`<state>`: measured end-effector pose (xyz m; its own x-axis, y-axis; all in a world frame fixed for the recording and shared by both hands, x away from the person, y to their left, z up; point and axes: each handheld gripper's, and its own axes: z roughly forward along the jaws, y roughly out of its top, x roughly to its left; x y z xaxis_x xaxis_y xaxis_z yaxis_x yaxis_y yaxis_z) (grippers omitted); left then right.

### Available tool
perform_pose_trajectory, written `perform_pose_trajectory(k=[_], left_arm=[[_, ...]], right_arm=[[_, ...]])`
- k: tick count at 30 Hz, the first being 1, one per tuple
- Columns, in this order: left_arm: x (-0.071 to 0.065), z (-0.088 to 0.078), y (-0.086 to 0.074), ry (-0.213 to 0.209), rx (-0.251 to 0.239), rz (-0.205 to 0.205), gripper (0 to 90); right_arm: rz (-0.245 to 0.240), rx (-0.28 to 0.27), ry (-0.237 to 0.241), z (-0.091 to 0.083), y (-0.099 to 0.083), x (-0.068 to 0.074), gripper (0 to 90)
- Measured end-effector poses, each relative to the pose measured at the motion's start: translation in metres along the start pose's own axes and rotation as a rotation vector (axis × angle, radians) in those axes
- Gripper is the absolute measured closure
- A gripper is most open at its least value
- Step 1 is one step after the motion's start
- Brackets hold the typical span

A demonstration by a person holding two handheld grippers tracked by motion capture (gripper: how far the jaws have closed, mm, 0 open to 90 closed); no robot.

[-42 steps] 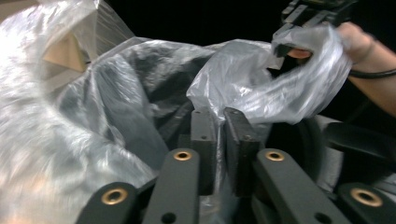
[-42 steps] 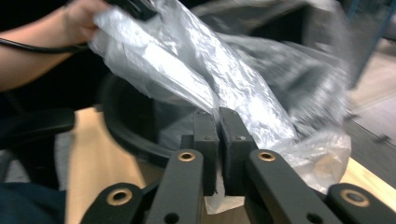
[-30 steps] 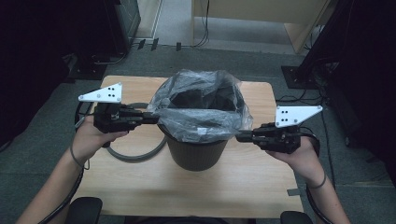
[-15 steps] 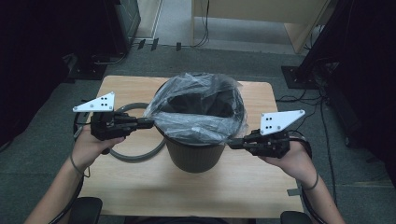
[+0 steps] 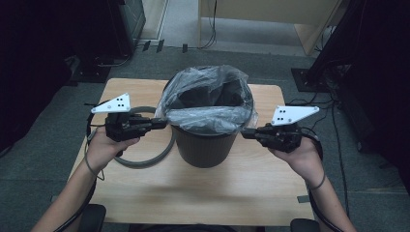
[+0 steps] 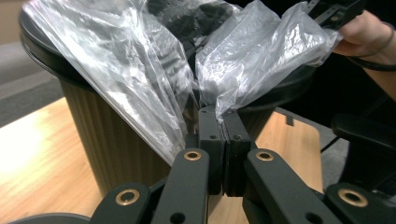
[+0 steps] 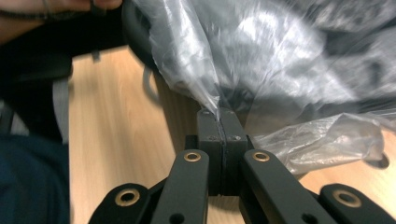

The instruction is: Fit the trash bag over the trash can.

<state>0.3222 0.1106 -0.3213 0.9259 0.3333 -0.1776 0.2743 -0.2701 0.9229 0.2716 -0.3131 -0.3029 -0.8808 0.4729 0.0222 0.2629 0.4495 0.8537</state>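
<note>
Clear plastic liner (image 5: 208, 113) drapes over the rim of the dark bin (image 5: 205, 145) on the tabletop (image 5: 145, 183). Left gripper (image 5: 162, 123) and right gripper (image 5: 246, 131) each pinch its edge, fingers fully closed on film. Since a second ago, the left side has dropped lower; liner looks nearly seated over the rim.

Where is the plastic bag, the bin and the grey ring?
plastic bag (image 5: 212, 120): high view, its front edge over the rim.
bin (image 5: 203, 147): high view, its dark front wall.
grey ring (image 5: 145, 160): high view, its near curve on the table.
</note>
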Motion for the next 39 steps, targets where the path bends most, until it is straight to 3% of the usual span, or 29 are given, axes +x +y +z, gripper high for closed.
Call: perform_pose_trajectory(k=[3, 5, 8, 19, 21, 22, 24, 28, 32, 34, 39], left_arm=[[-0.001, 0.003, 0.000, 0.011, 0.027, 0.015, 89.3], [-0.001, 0.006, 0.001, 0.016, 0.041, 0.026, 89.3], [0.001, 0.007, -0.001, 0.007, 0.044, 0.047, 89.3], [0.010, 0.015, -0.014, -0.015, 0.029, 0.020, 89.0], [0.013, 0.017, -0.016, 0.022, 0.072, 0.014, 89.1], [0.016, 0.017, -0.017, 0.017, 0.066, -0.007, 89.0], [0.021, 0.014, -0.017, 0.004, 0.061, -0.048, 88.9], [0.021, 0.013, -0.014, 0.012, 0.075, -0.063, 85.4], [0.020, 0.008, -0.007, 0.005, 0.071, -0.078, 73.1], [0.018, 0.005, -0.004, 0.011, 0.068, -0.066, 67.7], [0.012, -0.007, 0.001, 0.010, 0.059, -0.049, 59.4]], right_arm=[[-0.082, 0.091, -0.003, 0.014, -0.003, 0.008, 90.0], [-0.105, 0.125, -0.018, 0.022, -0.003, 0.010, 90.0], [-0.094, 0.133, -0.017, 0.028, -0.002, 0.007, 90.0], [-0.058, 0.137, 0.022, 0.043, -0.015, 0.000, 90.0], [-0.051, 0.177, -0.006, 0.049, -0.022, -0.003, 90.0], [-0.053, 0.204, -0.018, 0.052, -0.028, -0.004, 90.0], [-0.008, 0.184, 0.003, 0.054, -0.037, -0.008, 90.0], [0.040, 0.138, 0.039, 0.046, -0.039, -0.012, 89.2], [0.041, 0.054, 0.075, 0.030, -0.032, -0.009, 73.6], [0.034, 0.016, 0.085, 0.022, -0.029, -0.007, 65.7], [-0.010, -0.038, 0.104, 0.004, -0.025, 0.000, 56.4]])
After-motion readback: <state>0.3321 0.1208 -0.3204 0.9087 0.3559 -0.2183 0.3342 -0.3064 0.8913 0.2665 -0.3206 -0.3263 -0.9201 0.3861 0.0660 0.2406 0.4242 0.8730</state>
